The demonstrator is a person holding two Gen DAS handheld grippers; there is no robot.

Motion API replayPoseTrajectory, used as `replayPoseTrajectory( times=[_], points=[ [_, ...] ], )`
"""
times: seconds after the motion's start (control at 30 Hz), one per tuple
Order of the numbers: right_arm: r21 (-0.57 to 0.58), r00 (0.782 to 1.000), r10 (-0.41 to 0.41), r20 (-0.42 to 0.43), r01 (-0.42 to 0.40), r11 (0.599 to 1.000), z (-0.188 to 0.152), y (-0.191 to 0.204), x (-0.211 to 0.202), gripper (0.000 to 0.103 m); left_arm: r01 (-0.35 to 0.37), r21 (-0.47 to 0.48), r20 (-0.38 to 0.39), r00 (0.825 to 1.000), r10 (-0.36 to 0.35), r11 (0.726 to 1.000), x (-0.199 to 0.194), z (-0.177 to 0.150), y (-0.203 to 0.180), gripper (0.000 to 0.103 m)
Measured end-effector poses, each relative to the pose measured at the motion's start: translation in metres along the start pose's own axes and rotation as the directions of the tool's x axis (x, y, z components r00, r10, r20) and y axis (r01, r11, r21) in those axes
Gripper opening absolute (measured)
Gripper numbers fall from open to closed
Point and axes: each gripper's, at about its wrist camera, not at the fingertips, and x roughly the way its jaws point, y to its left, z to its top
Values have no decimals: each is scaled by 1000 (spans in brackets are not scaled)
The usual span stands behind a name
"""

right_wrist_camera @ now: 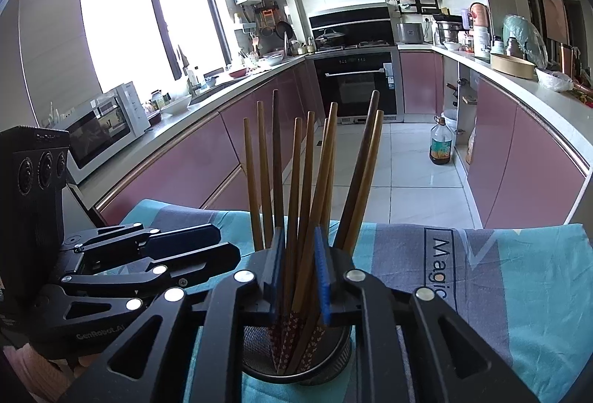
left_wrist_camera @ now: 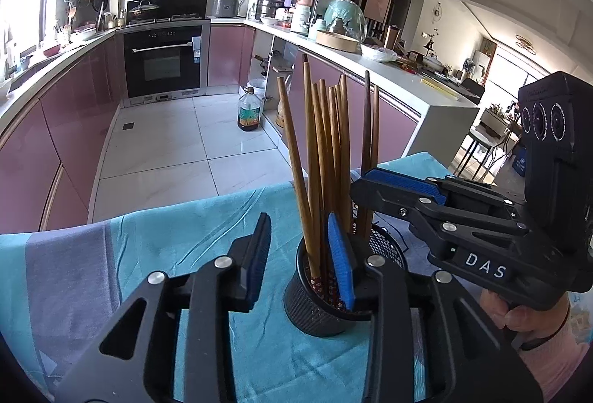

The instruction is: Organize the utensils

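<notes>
A black mesh holder (left_wrist_camera: 322,295) stands upright on a table covered by a blue-and-grey cloth (left_wrist_camera: 148,255). A bundle of wooden chopsticks (left_wrist_camera: 326,158) stands in it, fanned out, tips down.

**Left gripper** (left_wrist_camera: 302,258): fingers spread wide. The right-hand blue pad (left_wrist_camera: 341,262) sits at the holder's rim, against the chopsticks; the left-hand finger stands over bare cloth, apart from the holder. Nothing is gripped.

**Right gripper** (right_wrist_camera: 299,273): fingers set narrow, one on each side of several chopsticks (right_wrist_camera: 304,188) just above the holder (right_wrist_camera: 296,355). Whether the pads press on the sticks cannot be told.

**Edges and clearance**
- The far cloth edge lies just beyond the holder; past it the tiled floor (left_wrist_camera: 178,143) is open up to the oven (left_wrist_camera: 163,62).
- An oil bottle (left_wrist_camera: 249,110) stands on the floor near the right-hand cabinets.
- The cloth to the left of the holder is bare.

**View differences**
- The left wrist view shows the right gripper (left_wrist_camera: 365,190) from the side, reaching in over a second mesh holder (left_wrist_camera: 385,243) behind the first, and the hand (left_wrist_camera: 519,310) that holds it.
- The right wrist view shows the left gripper (right_wrist_camera: 226,247) at lower left, the patterned chopstick tips inside the holder, the window (right_wrist_camera: 148,21), and a microwave (right_wrist_camera: 107,125) on the left counter.
</notes>
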Motion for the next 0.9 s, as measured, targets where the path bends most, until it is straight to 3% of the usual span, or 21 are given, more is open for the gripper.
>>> replayPoseTrajectory(
  times=[0.1, 0.23, 0.3, 0.4, 0.47, 0.57, 0.9],
  points=[
    [-3, 1000, -5, 13, 5, 1000, -4, 2, -5, 33, -20, -10, 26, 999, 21, 1000, -9, -5, 4, 49],
    [-1, 999, -21, 38, 21, 1000, -10, 4, -14, 45, -58, -25, 73, 996, 59, 998, -26, -14, 12, 76],
    [3, 998, -28, 58, 28, 1000, -14, 5, -20, 58, -74, -35, 98, 992, 78, 997, -34, -20, 16, 84],
    [-5, 996, -41, 79, 42, 999, -21, 10, -27, 68, -114, -52, 137, 983, 120, 992, -48, -28, 24, 96],
    [-10, 993, -54, 104, 56, 998, -28, 14, -31, 85, -136, -62, 153, 978, 144, 989, -55, -34, 30, 97],
    [-28, 989, -74, 131, 78, 997, -38, 22, -35, 95, -160, -81, 182, 968, 172, 984, -69, -49, 36, 97],
    [-36, 967, -102, 232, 113, 993, -68, 43, -50, 96, -265, -107, 275, 918, 285, 958, -106, -89, 42, 97]
  ],
)
